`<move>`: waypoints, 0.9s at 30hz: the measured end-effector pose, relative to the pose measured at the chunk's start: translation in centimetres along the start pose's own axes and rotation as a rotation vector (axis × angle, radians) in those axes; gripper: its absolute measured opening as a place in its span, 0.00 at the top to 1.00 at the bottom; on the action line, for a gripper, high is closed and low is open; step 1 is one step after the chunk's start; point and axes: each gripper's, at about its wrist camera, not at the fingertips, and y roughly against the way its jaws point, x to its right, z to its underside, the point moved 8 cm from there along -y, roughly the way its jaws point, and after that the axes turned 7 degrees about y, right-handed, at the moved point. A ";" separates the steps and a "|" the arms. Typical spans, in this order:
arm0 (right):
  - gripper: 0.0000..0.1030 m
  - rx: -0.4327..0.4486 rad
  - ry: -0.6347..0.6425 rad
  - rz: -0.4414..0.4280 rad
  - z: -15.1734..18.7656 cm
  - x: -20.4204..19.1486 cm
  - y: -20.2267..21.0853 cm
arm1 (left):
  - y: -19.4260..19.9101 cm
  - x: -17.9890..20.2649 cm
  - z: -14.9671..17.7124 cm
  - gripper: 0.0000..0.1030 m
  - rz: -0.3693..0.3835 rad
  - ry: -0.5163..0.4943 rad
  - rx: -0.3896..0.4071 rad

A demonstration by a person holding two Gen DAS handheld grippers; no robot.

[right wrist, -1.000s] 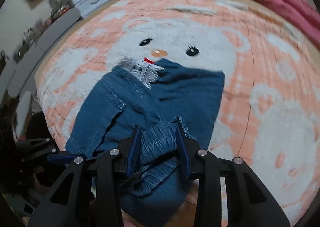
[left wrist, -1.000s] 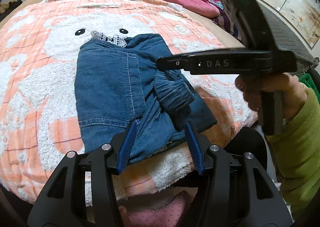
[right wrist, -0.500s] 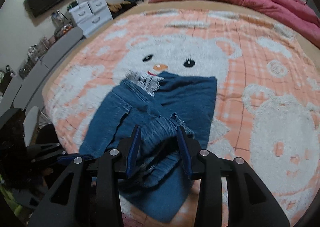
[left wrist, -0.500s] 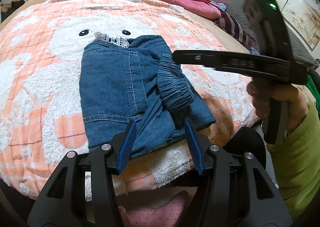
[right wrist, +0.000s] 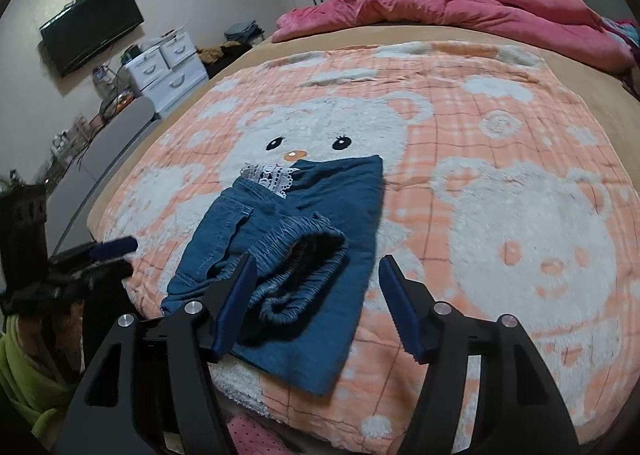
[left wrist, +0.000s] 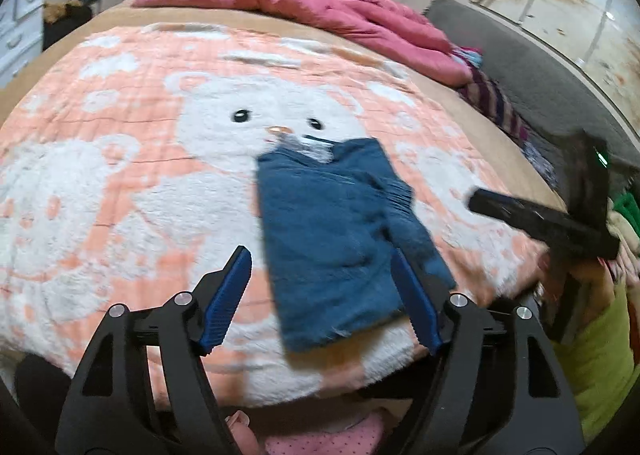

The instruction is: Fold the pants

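Pants (right wrist: 296, 255) lie folded on the bear blanket (right wrist: 520, 215), elastic waistband (right wrist: 304, 255) atop; left gripper (left wrist: 324, 295) and right gripper (right wrist: 316, 303) at six o'clock, jaws opening, empty, apparently letting go

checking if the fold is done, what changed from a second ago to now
Both grippers pulled back from the pants. The right gripper let go of the waistband it was pinching, and its jaws are opening with nothing between the pads. The left gripper is opening too, empty. The pants stayed folded in the same spot on the blanket.
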 end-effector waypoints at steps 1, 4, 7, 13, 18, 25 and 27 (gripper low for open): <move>0.36 0.003 -0.007 0.003 0.2 0.1 0.1 | -0.4 -0.4 -0.4 0.36 -0.005 0.012 -0.007; 0.34 -0.001 -0.018 0.033 0.7 0.4 0.0 | -1.8 -1.2 -1.0 0.35 -0.025 0.030 -0.034; 0.32 -0.018 -0.016 0.064 1.3 0.8 -0.7 | -3.6 -1.3 -1.2 0.34 -0.034 0.034 -0.064; 0.32 -0.056 -0.048 0.043 2.7 1.2 -2.9 | -6.5 -1.4 -0.6 0.32 -0.034 0.027 -0.099; 0.32 -0.076 -0.073 0.012 3.1 1.3 -4.3 | -8.2 -1.8 -0.2 0.32 -0.031 0.041 -0.129; 0.32 -0.106 -0.094 -0.020 3.5 1.6 -6.0 | -9.7 -1.3 0.1 0.32 -0.029 0.025 -0.146; 0.32 -0.112 -0.099 -0.027 3.5 1.7 -6.7 | -10.0 -1.1 0.1 0.32 -0.031 0.010 -0.148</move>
